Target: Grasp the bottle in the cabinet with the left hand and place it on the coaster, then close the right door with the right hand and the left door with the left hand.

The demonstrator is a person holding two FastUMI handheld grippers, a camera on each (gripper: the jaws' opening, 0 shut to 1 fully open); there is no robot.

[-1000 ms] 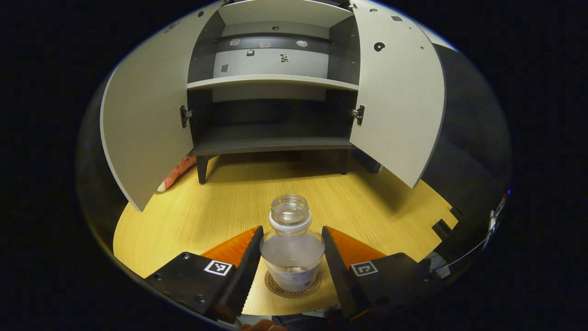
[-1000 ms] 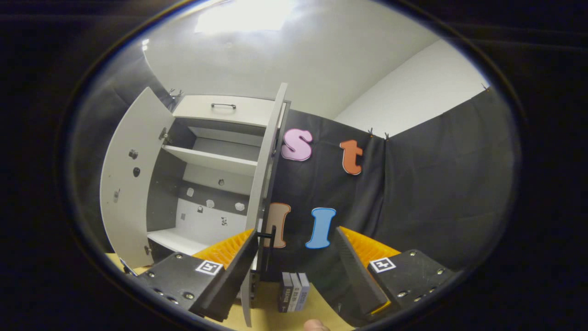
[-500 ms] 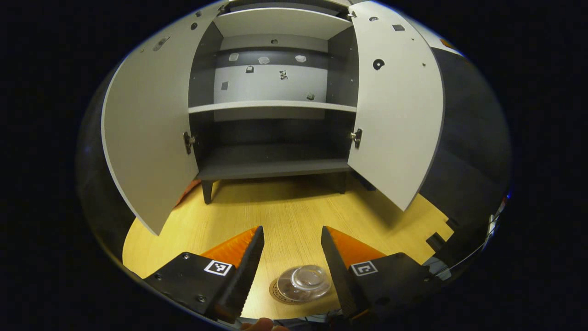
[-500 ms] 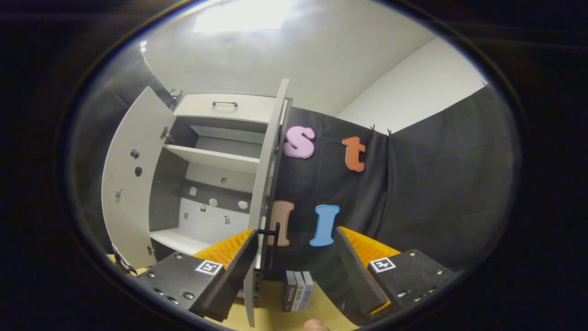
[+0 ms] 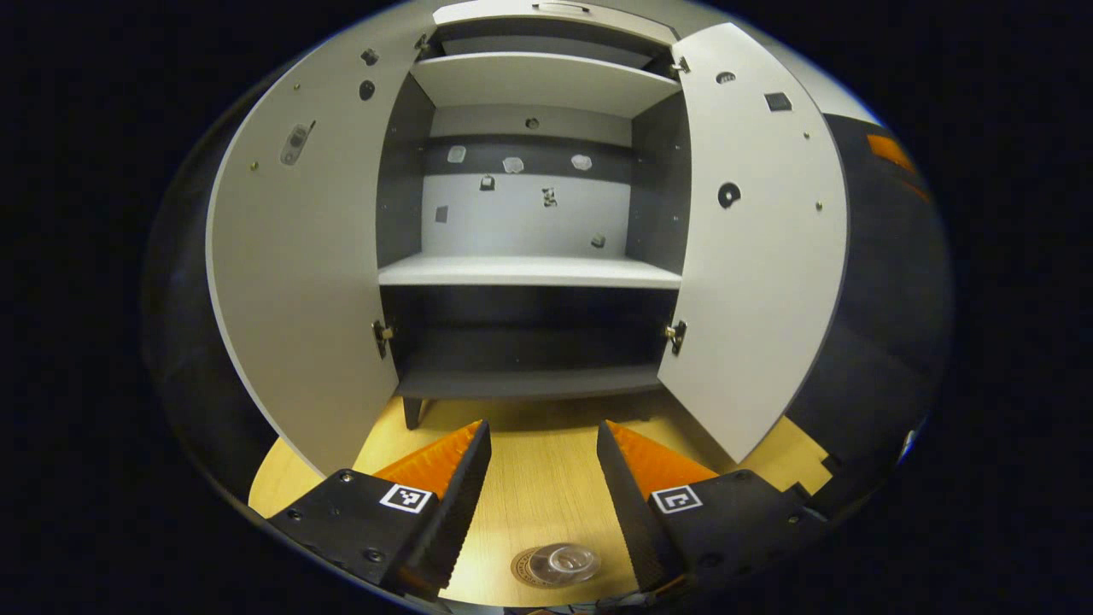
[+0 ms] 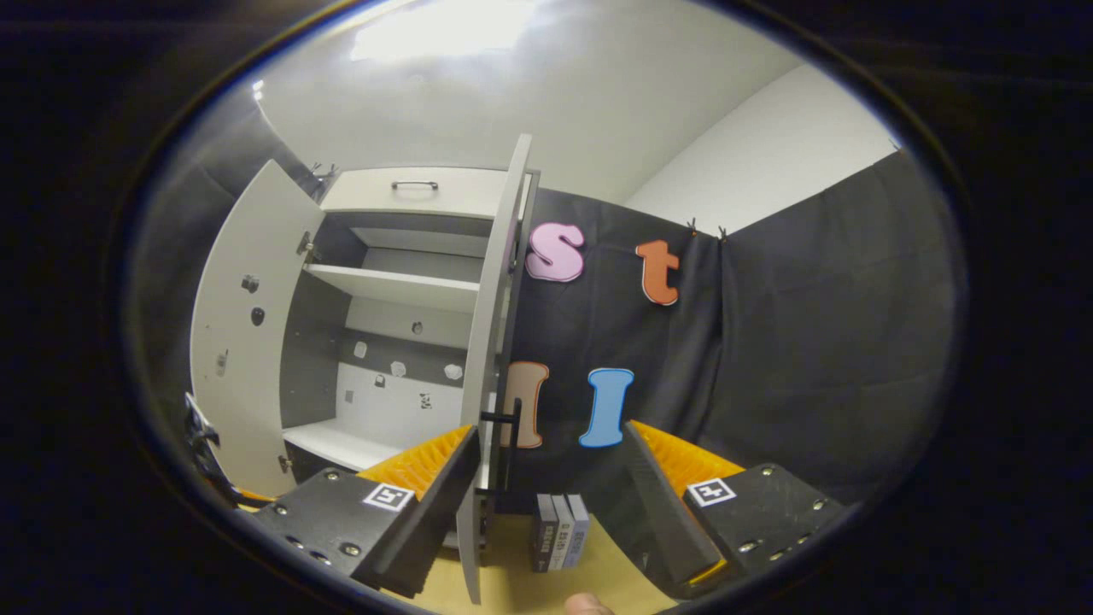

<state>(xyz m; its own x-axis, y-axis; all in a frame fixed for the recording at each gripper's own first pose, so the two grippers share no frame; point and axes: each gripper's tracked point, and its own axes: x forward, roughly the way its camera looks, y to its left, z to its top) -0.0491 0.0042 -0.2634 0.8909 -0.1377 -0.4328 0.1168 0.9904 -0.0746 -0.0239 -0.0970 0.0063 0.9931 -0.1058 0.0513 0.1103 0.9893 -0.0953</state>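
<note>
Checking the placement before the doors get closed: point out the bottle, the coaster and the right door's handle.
bottle [image 5: 570,561], left gripper view, on its open mouth.
coaster [image 5: 521,568], left gripper view, on its exposed left rim.
right door's handle [image 6: 512,436], right gripper view, on the dark bar.

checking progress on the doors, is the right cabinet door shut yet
No, the right door stands swung open, baring the shelf, as does the left door.
</note>
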